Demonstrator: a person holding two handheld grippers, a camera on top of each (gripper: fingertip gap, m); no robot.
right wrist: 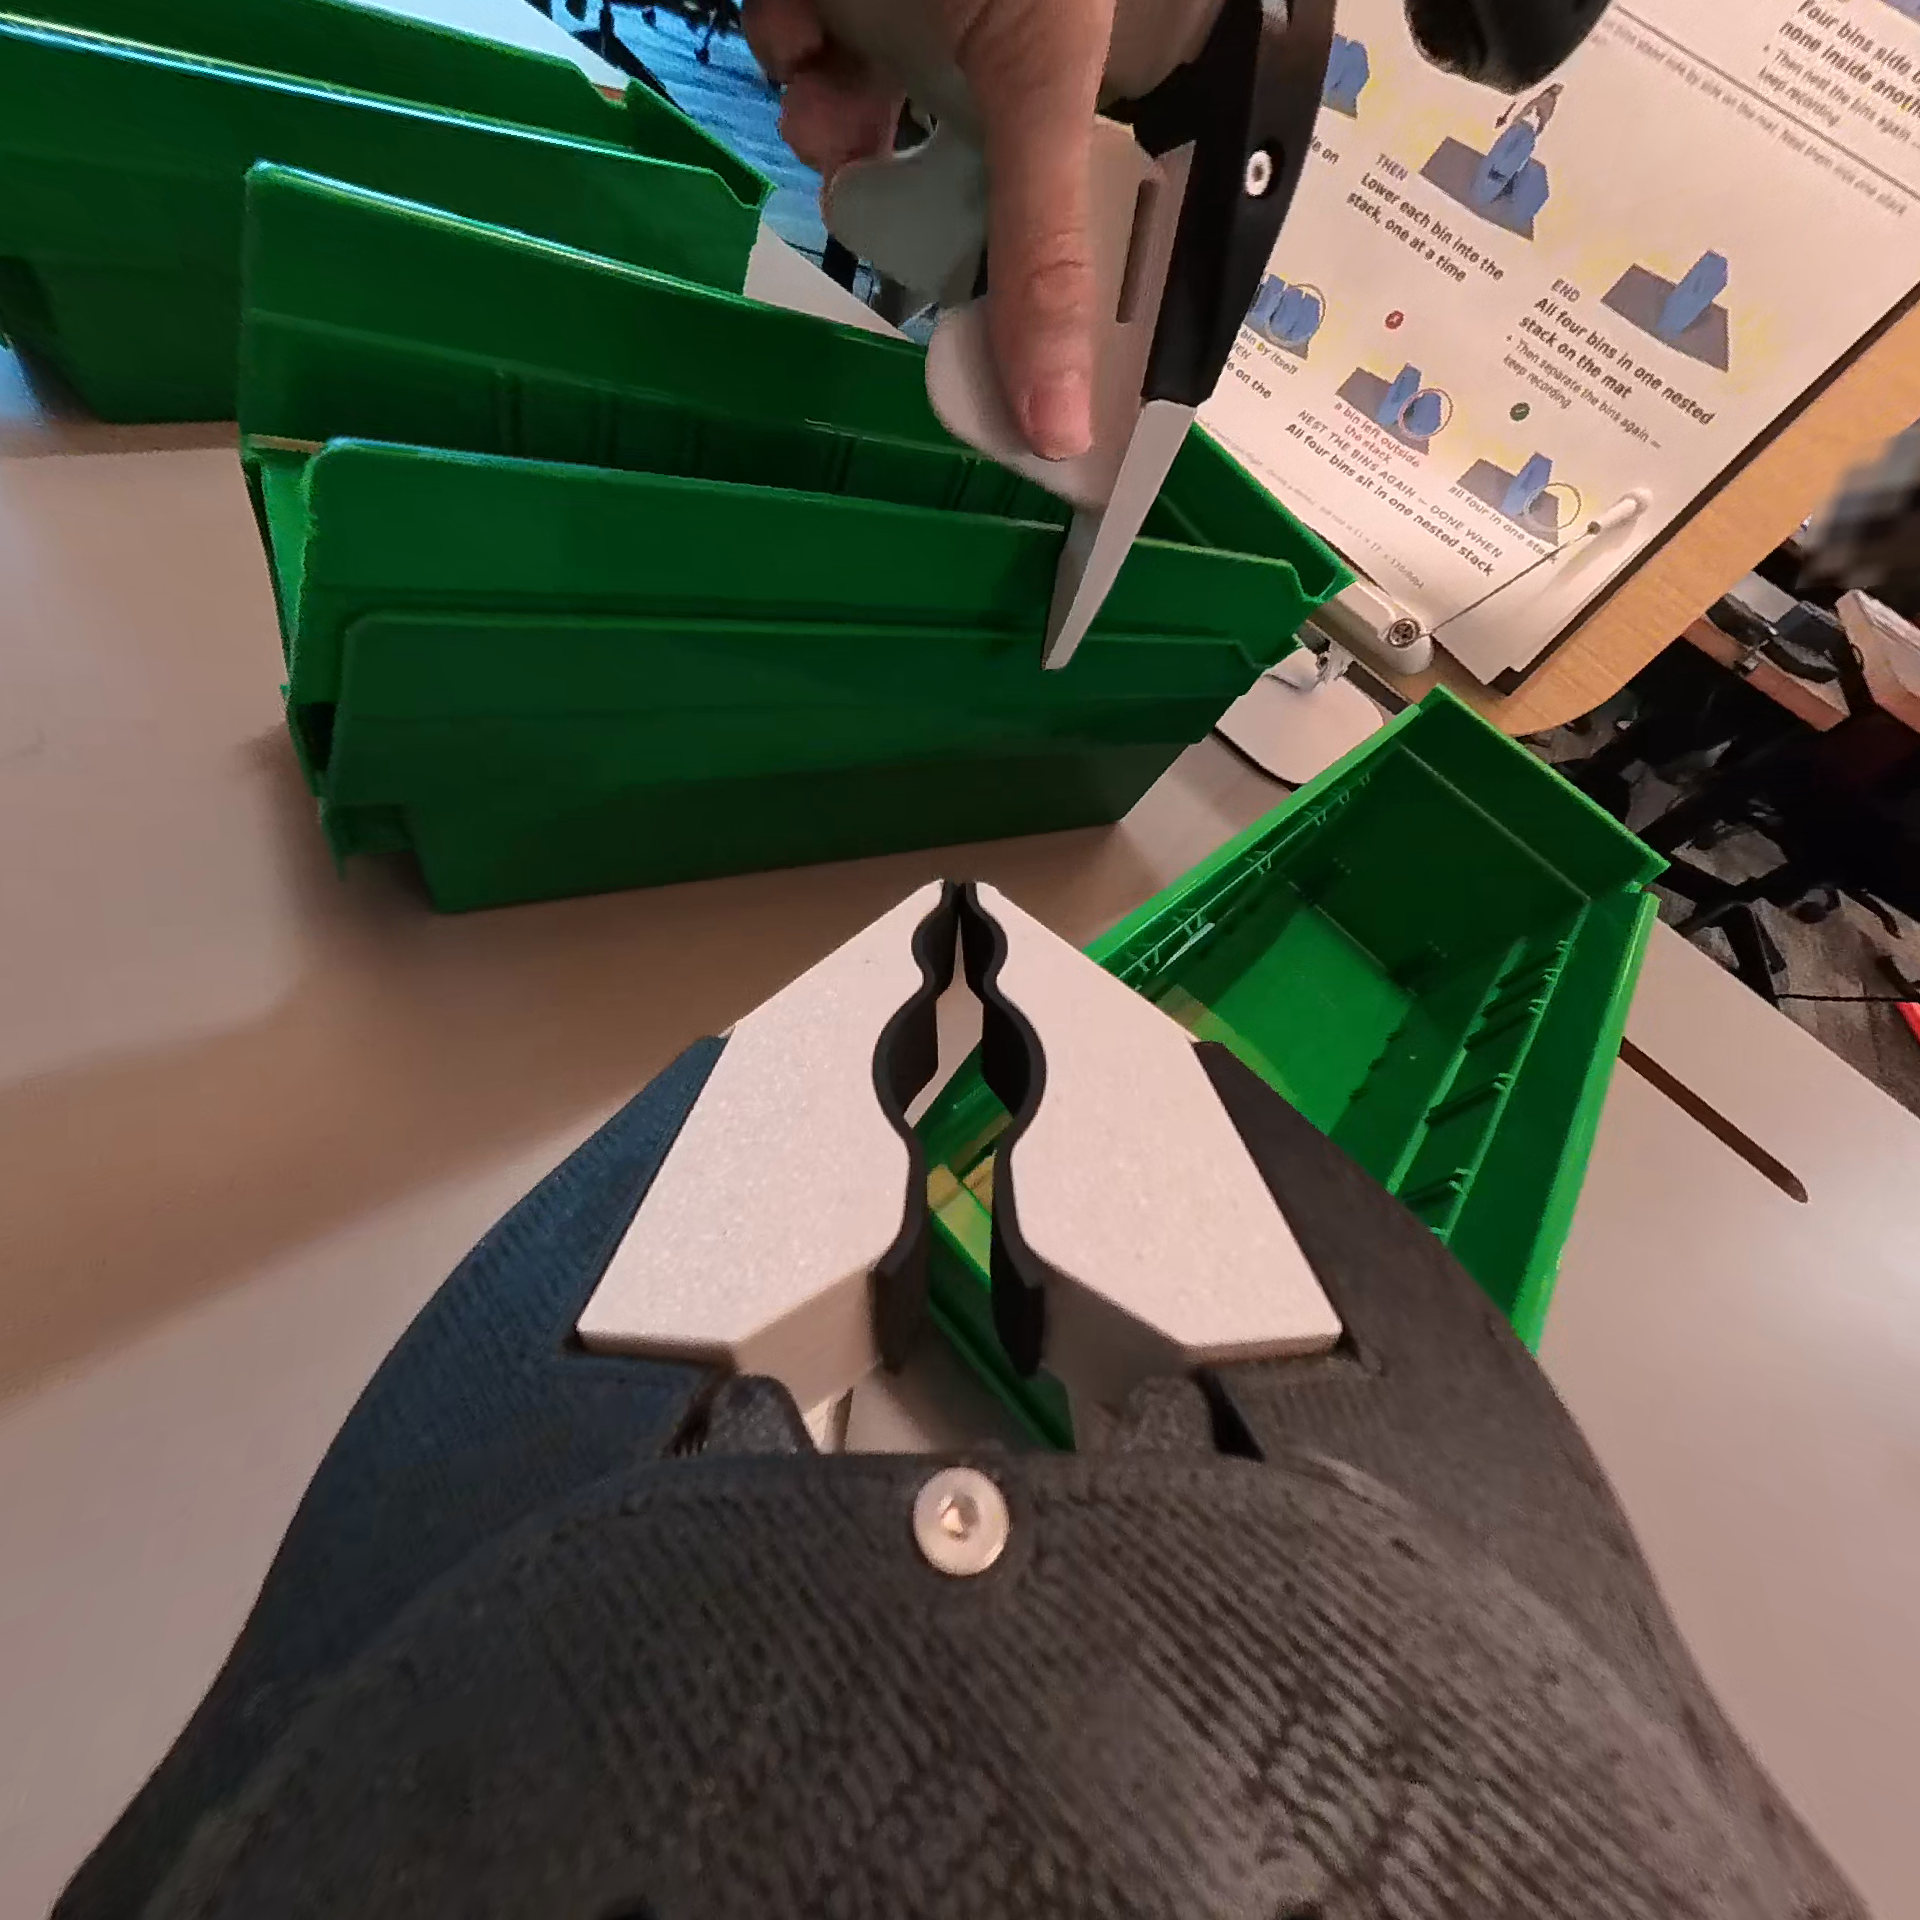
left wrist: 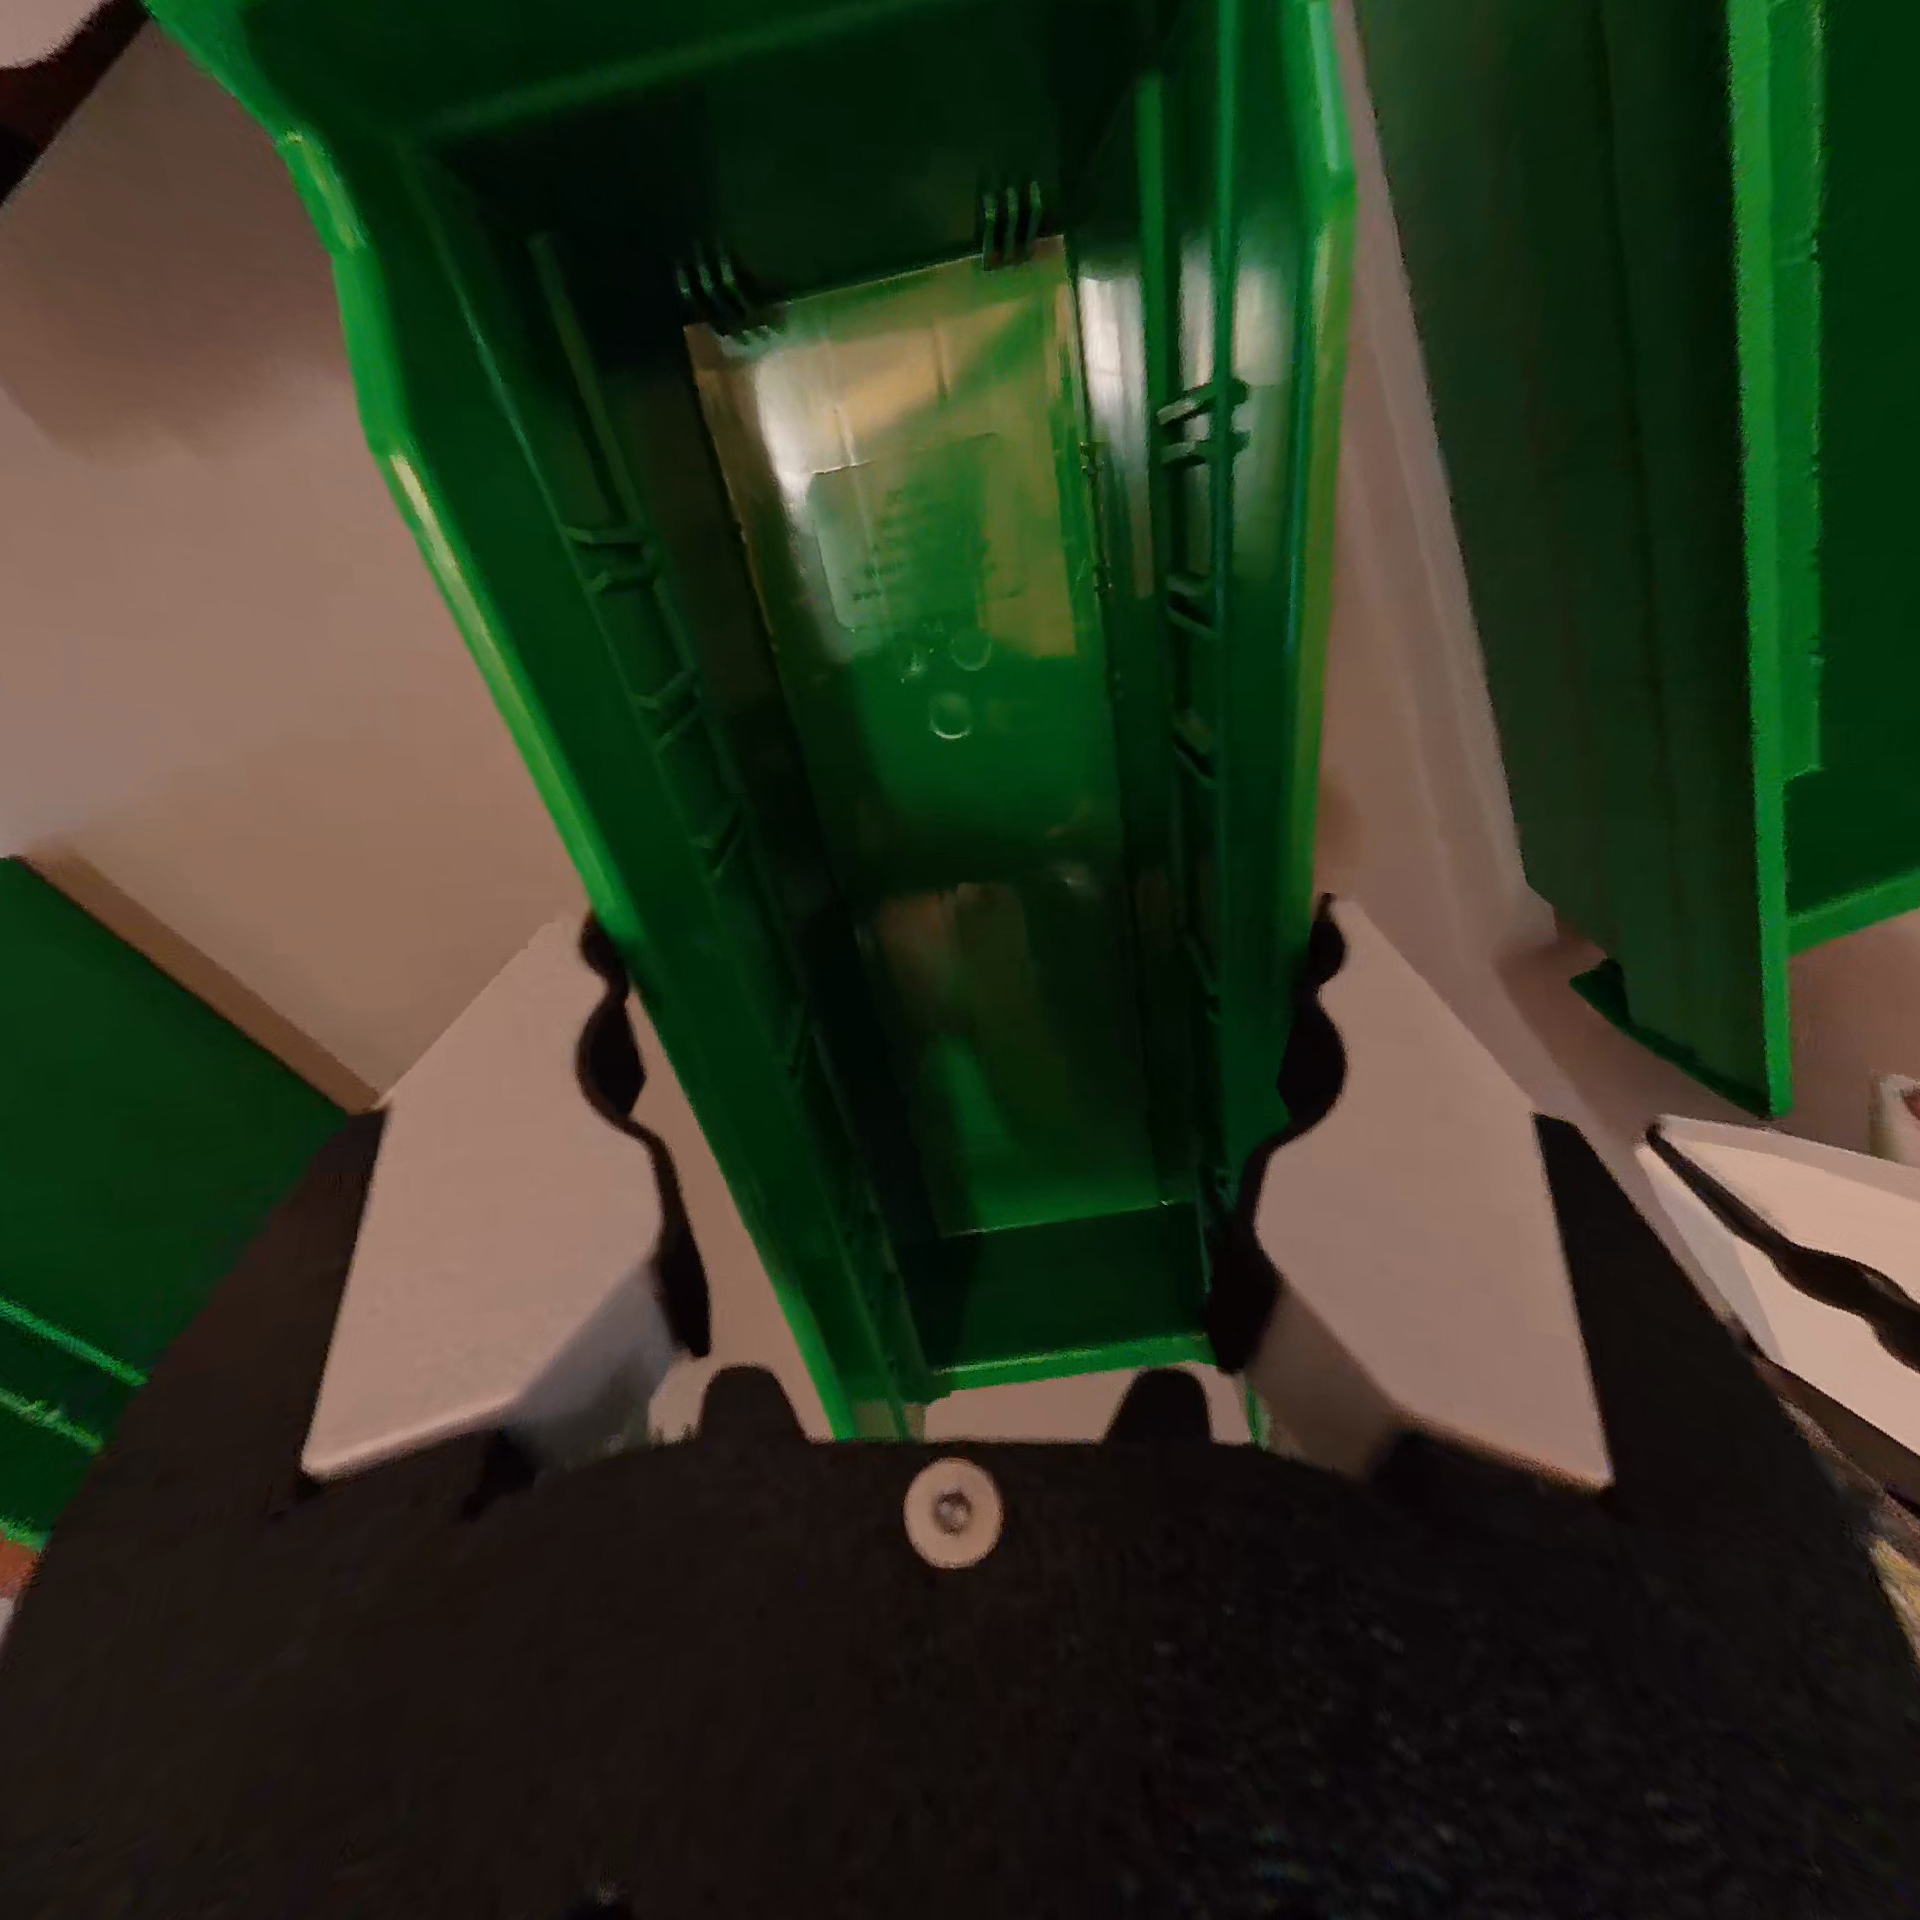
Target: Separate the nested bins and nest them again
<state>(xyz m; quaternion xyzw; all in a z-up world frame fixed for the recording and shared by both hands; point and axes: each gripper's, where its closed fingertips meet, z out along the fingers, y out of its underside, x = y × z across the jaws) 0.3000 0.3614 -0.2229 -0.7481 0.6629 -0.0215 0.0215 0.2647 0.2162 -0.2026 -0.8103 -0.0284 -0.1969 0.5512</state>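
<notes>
2 jaws grip: left gripper (left wrist: 956,1132) spans nested bins (right wrist: 727,665), right gripper (right wrist: 961,935) pinches lone bin (right wrist: 1455,1039) wall.

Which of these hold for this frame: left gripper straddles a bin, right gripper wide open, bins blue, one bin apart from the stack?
1. The left gripper has a finger on each side of a stacked bin. True.
2. The right gripper is wide open. False: its fingertips meet.
3. The bins are blue. False: they are green.
4. A separate bin lies on the table apart from the nested stack. True.
</notes>
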